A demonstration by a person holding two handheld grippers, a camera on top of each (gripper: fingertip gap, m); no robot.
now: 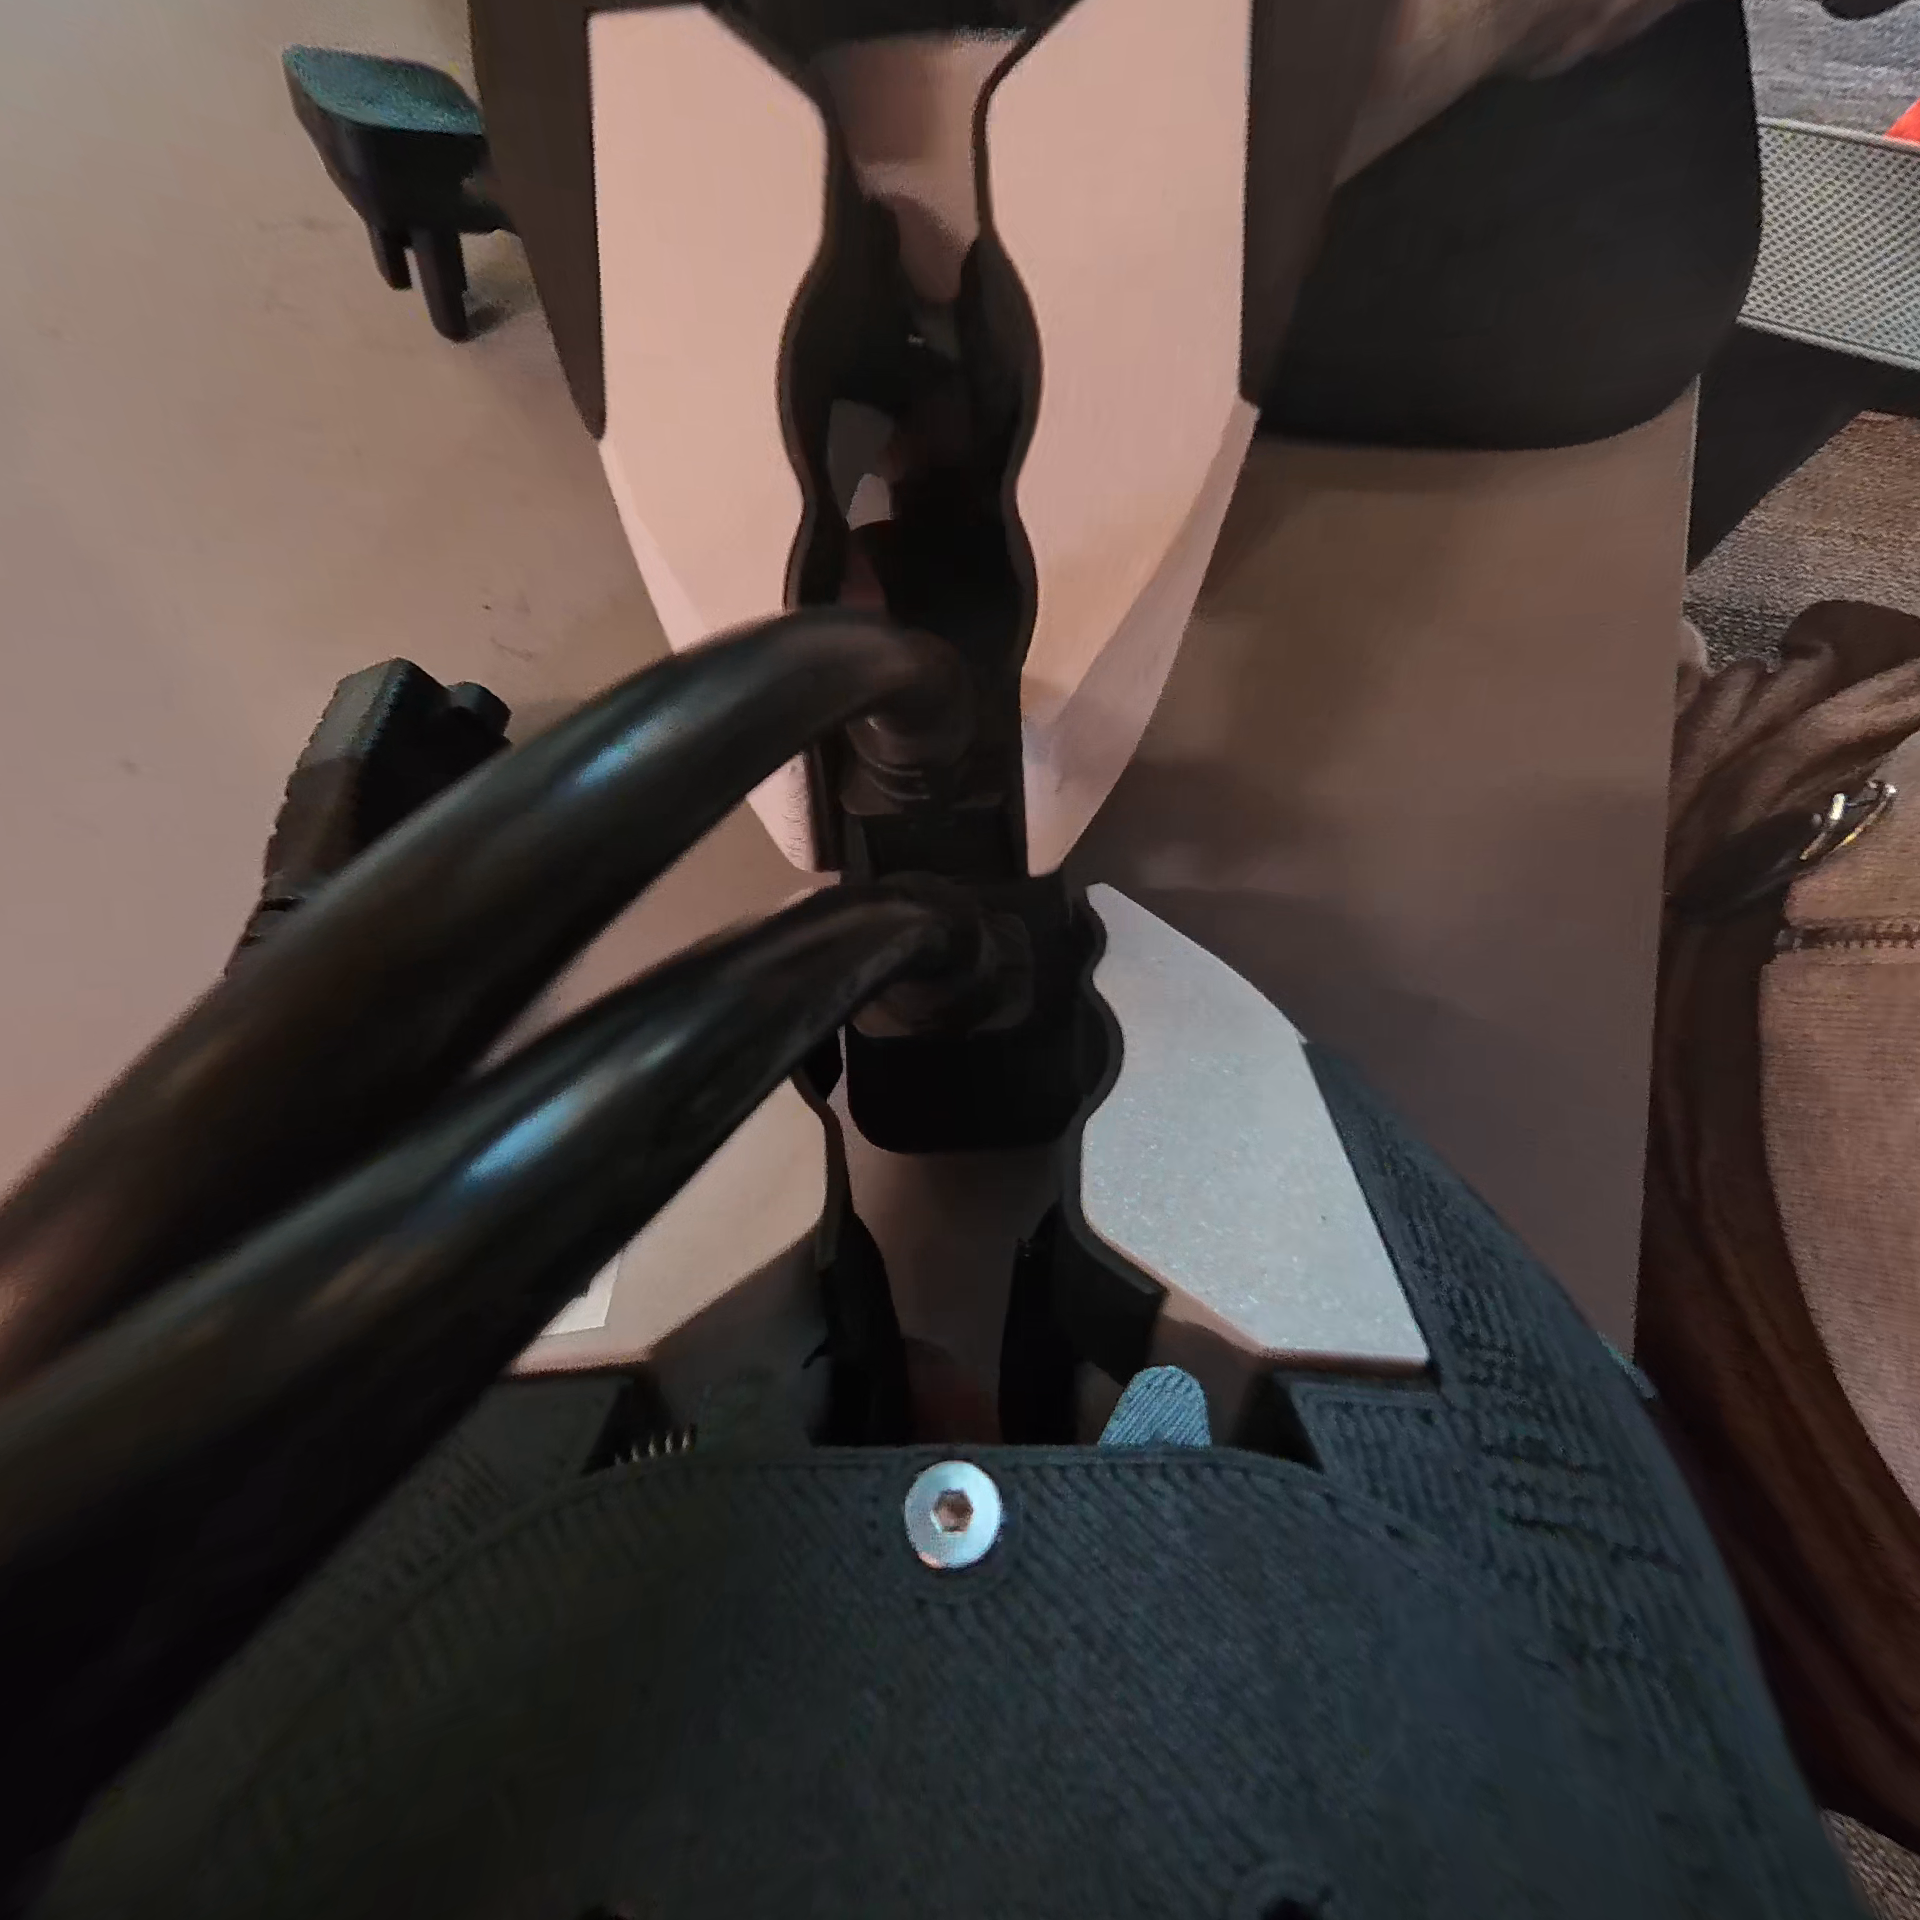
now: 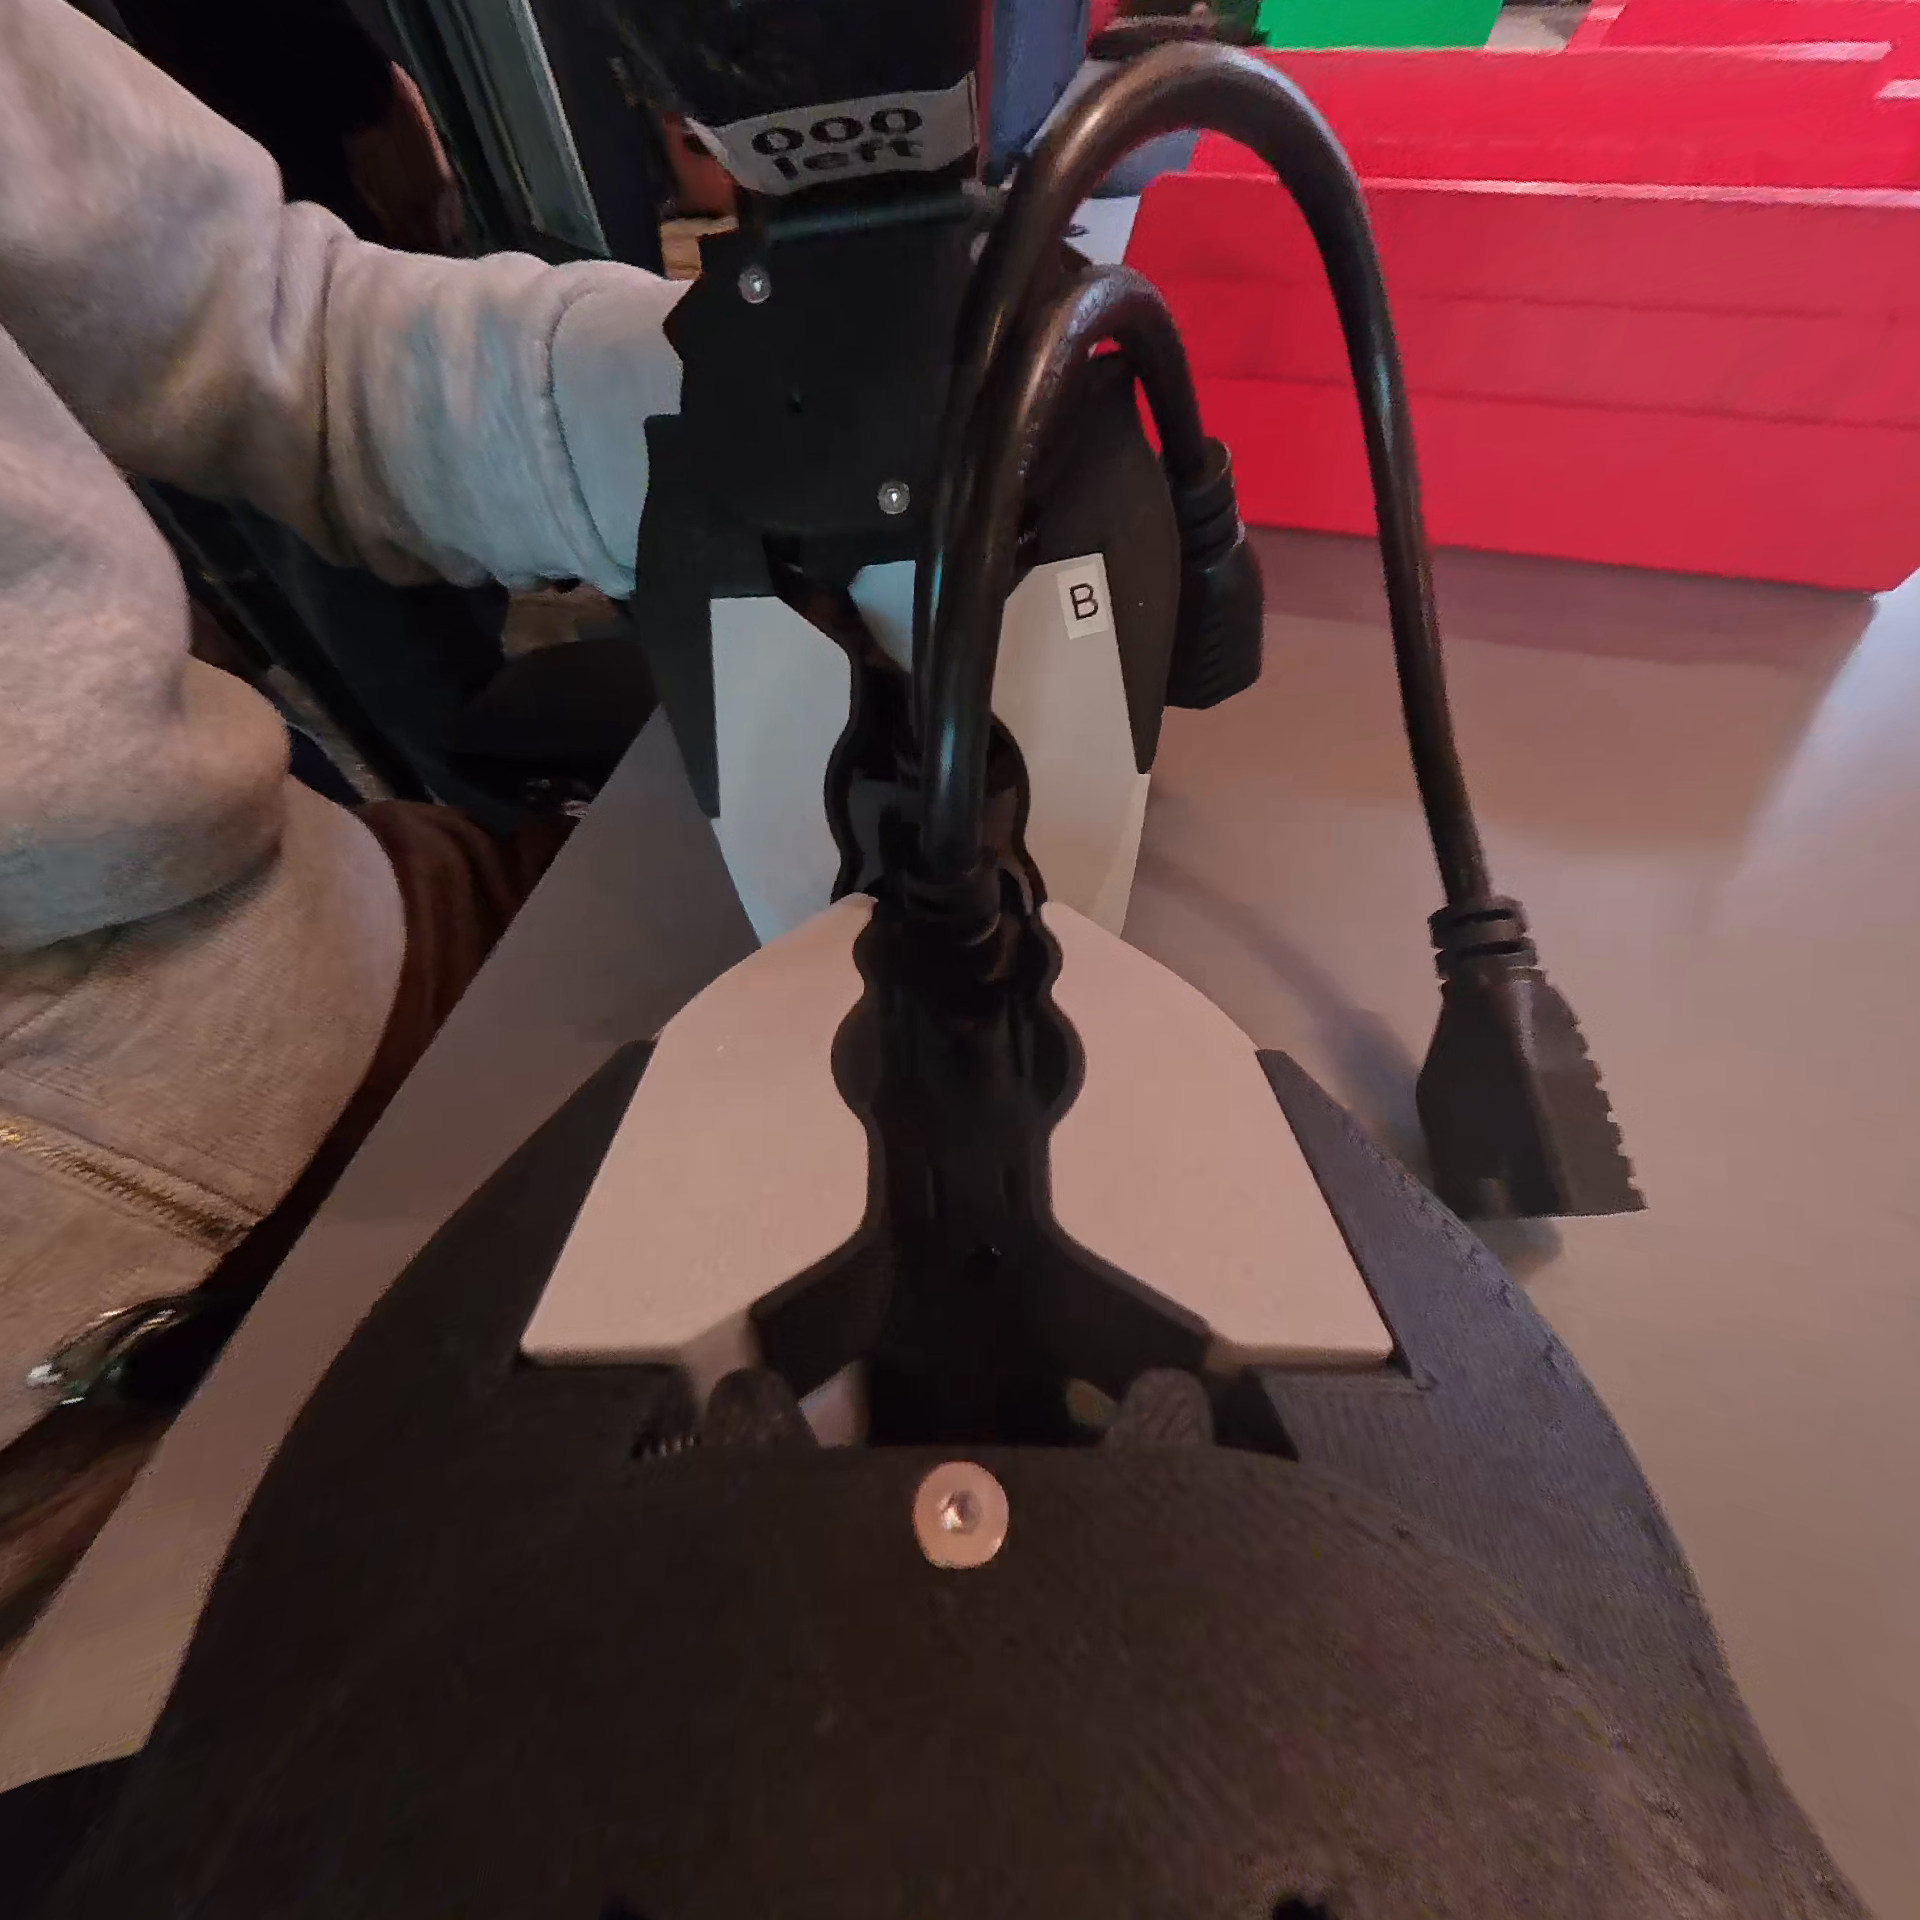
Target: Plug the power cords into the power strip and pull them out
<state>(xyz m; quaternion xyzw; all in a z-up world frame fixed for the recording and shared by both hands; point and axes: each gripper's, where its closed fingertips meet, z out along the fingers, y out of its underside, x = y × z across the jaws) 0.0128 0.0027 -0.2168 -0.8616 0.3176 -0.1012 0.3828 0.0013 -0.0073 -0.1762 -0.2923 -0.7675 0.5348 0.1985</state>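
Two short black power cords arch between my grippers. My left gripper (image 1: 966, 966) is shut on a black plug (image 1: 966, 1081). My right gripper (image 2: 956, 925) faces it tip to tip and is shut on a second black plug (image 2: 956, 1060). The two plugs meet end to end between the fingertips; the fingers hide whether they are joined. The right gripper (image 1: 925, 831) shows from the front in the left wrist view, and the left gripper (image 2: 935, 831) in the right wrist view. One cord's free end (image 2: 1517, 1091) lies on the table; the other's free end (image 2: 1216, 582) hangs beside the left gripper. No power strip is in view.
The grey table (image 2: 1610, 779) runs to the right of the grippers. Red crates (image 2: 1558, 312) stand at its far edge. A person's grey sleeve (image 2: 312, 364) is close on the left. A brown bag (image 1: 1787, 935) lies past the table's edge. My two grippers' fingertips are within a few centimetres of each other.
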